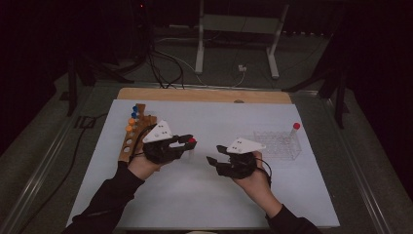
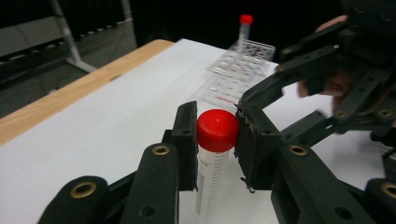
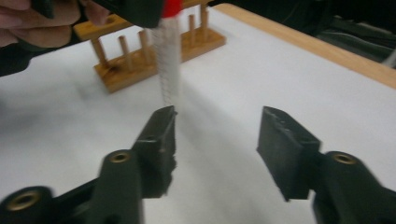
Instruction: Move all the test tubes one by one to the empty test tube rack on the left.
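Left gripper (image 2: 217, 140), jaws clamped on the red-capped clear plastic tube (image 2: 215, 154), carries it mid-frame; right gripper (image 3: 215, 135), jaws apart, waits; handover and racking remain.

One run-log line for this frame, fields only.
left gripper: shut on red-capped tube, held upright above table | right gripper: open, facing tube | clear rack: one red-capped tube standing | wooden rack: left
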The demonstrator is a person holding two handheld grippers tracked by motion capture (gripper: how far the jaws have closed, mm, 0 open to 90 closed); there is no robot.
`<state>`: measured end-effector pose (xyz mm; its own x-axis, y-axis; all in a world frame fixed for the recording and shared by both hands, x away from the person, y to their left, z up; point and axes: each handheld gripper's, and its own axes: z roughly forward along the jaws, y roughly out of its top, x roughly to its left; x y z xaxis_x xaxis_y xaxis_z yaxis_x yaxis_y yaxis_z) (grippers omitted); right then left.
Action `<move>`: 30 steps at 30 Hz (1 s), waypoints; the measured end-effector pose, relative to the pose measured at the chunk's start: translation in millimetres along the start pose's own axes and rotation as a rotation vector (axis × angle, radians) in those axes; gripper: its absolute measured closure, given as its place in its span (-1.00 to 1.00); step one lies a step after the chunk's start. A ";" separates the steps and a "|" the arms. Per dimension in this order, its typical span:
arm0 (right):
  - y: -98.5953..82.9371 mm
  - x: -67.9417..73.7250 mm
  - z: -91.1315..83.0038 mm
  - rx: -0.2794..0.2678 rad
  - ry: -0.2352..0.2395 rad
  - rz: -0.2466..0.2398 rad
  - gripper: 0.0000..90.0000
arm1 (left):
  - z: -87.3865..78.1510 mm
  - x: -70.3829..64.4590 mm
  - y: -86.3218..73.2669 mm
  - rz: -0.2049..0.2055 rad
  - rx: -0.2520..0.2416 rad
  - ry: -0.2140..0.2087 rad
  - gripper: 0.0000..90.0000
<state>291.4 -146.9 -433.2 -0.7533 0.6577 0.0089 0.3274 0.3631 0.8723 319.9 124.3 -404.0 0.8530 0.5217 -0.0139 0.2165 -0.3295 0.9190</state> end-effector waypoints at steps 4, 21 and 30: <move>1.1 -4.2 -4.8 -0.019 -0.037 0.035 -0.45 | -13.1 12.0 2.5 -0.013 -0.018 0.047 0.59; 1.1 -10.3 -10.0 -0.040 -0.064 0.064 -1.00 | -83.3 56.9 -7.9 -0.098 -0.096 0.288 0.59; 0.2 -11.5 -9.6 -0.034 -0.057 0.065 -1.00 | -116.9 67.3 -20.6 -0.115 -0.102 0.393 0.59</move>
<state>294.7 -160.7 -428.4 -0.6969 0.7162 0.0388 0.3538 0.2963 0.8872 317.3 258.2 -377.8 0.5759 0.8174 0.0147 0.2345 -0.1824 0.9548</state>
